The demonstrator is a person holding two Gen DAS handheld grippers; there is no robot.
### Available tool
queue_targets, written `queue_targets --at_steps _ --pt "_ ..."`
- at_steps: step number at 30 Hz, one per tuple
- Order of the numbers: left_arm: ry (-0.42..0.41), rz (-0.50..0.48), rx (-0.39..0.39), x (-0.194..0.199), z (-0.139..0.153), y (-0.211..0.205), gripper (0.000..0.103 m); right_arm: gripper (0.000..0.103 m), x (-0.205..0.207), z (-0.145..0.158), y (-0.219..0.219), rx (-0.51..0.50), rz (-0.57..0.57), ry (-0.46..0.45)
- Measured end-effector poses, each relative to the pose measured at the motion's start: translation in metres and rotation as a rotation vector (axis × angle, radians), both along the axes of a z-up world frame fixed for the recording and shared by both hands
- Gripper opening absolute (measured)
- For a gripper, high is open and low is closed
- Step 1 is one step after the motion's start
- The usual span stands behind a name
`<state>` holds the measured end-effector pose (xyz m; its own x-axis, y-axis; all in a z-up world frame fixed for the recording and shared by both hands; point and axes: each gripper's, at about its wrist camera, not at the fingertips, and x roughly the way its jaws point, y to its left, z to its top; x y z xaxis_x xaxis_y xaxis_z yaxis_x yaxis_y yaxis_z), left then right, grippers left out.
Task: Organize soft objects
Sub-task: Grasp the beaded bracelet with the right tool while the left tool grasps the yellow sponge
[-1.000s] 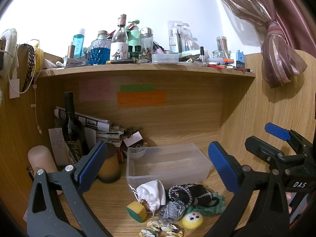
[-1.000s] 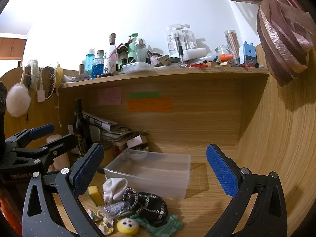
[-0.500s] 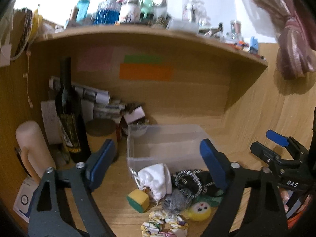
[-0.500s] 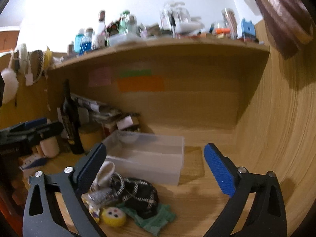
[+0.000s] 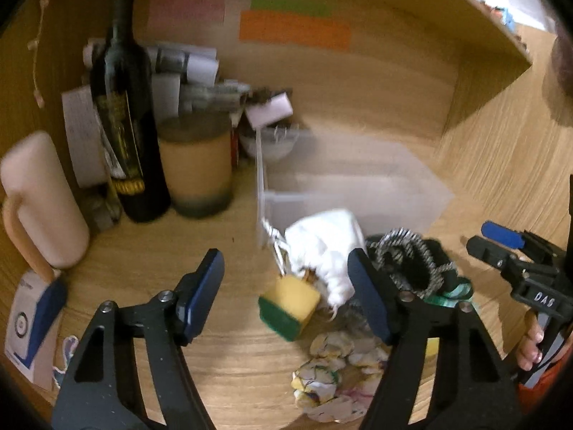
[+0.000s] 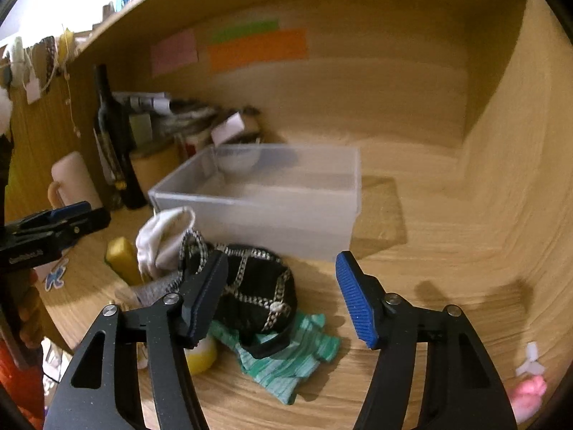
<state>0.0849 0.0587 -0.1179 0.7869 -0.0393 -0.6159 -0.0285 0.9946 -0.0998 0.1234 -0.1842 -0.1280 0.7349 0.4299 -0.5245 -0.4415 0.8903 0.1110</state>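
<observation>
Bare desk [image 6: 429,251] lies right of the bin [image 6: 286,215]; both grippers' closing fingers grip nothing.

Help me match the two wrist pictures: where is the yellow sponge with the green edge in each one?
Left wrist view: the sponge lies low in the middle, just in front of the white cloth.
Right wrist view: the sponge sits at the left, beside the same white cloth.
Shared landmark: the clear plastic box behind the pile.
</observation>
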Motion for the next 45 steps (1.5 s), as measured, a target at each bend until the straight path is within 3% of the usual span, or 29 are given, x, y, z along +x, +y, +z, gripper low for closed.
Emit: queue_targets --at_steps 8,11,15,21,30,45 --pt "0.094 -0.037 -0.015 0.012 -0.031 0.0 0.065 0.056 0.009 -0.002 0.026 0.011 0.116 0.031" --pt "0.105 -0.051 -0.021 0.014 -0.035 0.0 0.059 0.046 0.014 -0.007 0.04 0.004 0.156 0.061" --pt "0.13 -0.076 -0.042 0.018 -0.038 0.001 0.041 0.032 0.023 -0.014 0.052 0.005 0.189 0.107" --pt "0.118 -0.078 -0.044 0.015 -0.038 0.0 0.037 0.011 0.026 -0.019 0.057 0.026 0.203 0.141" --pt "0.043 -0.044 -0.044 0.002 -0.02 0.006 0.037 0.008 0.019 -0.003 0.055 0.038 0.186 0.072" --pt "-0.13 -0.049 -0.028 0.016 0.044 0.002 0.037 0.008 0.023 0.047 0.035 0.09 0.115 -0.071"
